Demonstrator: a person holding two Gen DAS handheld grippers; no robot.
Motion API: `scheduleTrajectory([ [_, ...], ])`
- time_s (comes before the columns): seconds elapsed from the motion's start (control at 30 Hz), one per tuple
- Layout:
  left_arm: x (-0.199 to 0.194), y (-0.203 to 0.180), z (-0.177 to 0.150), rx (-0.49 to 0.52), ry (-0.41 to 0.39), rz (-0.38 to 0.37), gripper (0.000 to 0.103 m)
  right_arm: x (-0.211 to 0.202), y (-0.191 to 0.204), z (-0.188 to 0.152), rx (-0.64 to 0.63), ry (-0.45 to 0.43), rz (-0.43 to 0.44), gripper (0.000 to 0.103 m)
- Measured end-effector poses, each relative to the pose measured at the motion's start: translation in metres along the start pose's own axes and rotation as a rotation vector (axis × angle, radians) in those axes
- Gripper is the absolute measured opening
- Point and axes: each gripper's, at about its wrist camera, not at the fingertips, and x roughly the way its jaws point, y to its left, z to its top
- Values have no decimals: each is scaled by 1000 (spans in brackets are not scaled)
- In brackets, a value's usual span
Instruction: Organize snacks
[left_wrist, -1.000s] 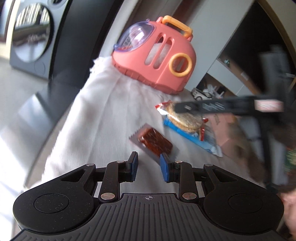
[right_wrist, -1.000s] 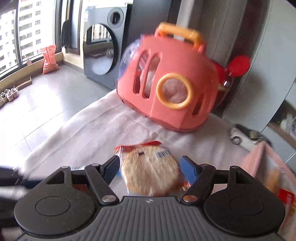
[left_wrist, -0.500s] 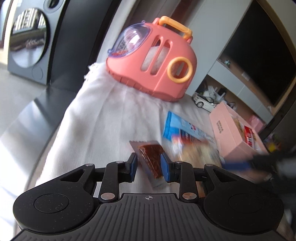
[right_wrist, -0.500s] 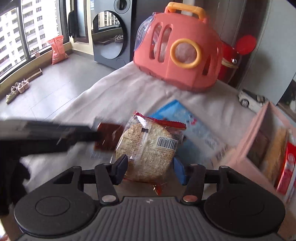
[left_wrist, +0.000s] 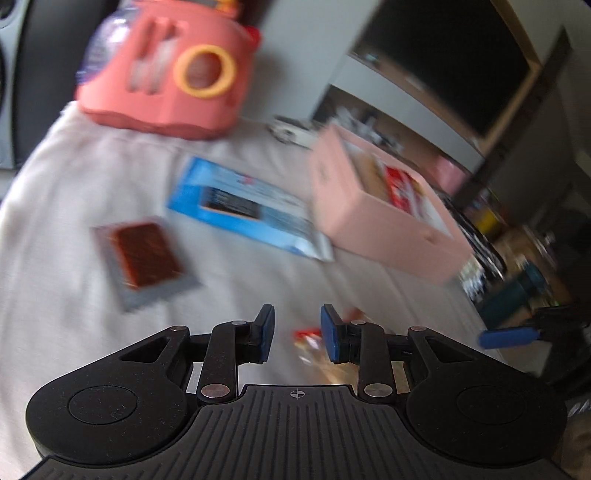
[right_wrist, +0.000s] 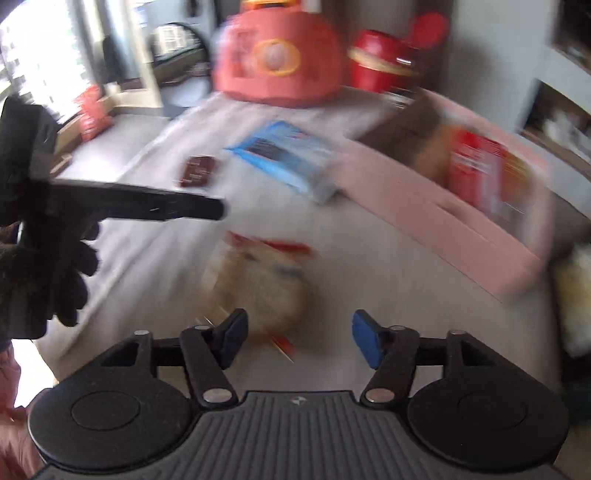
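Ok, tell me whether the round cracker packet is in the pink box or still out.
Out. The round cracker packet lies on the white cloth, in front of the open right gripper, apart from the pink box.

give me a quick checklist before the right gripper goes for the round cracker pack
1. Right gripper open, nothing between the fingers: ok.
2. Cracker pack lying free on the white cloth, just ahead: ok.
3. Pack centred in the gap: not ok, it sits toward the left finger.
4. Left gripper out of the path: cannot tell, it reaches in nearby.
5. Pink box has room left: cannot tell, blurred.
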Motion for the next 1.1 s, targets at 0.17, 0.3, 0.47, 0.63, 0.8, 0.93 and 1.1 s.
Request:
scheduleTrajectory([
  [0.17,2,-30,-5,62,-9,-13,32,-23,-55,-53,296,195,108,67],
  [0.3,-2,-55,-10,138,-1,-1,32,-11,-68,-78,449,219,225,67],
  [0.47,-12,-66,-27,216,36,91,32,7,-50,-53,397,123,166,70],
  [0.63,-7,-64,-33,209,84,130,34,27,-4,-38,134,31,19,70],
  [0.8,-1,-57,-26,183,77,166,46,21,4,-56,-16,-66,-77,70],
  [0.93,6,-47,-19,80,87,122,46,15,-19,-71,27,-127,-137,74],
  [1.1,16,-35,-13,-48,95,52,42,21,-49,-70,160,-170,-179,75],
])
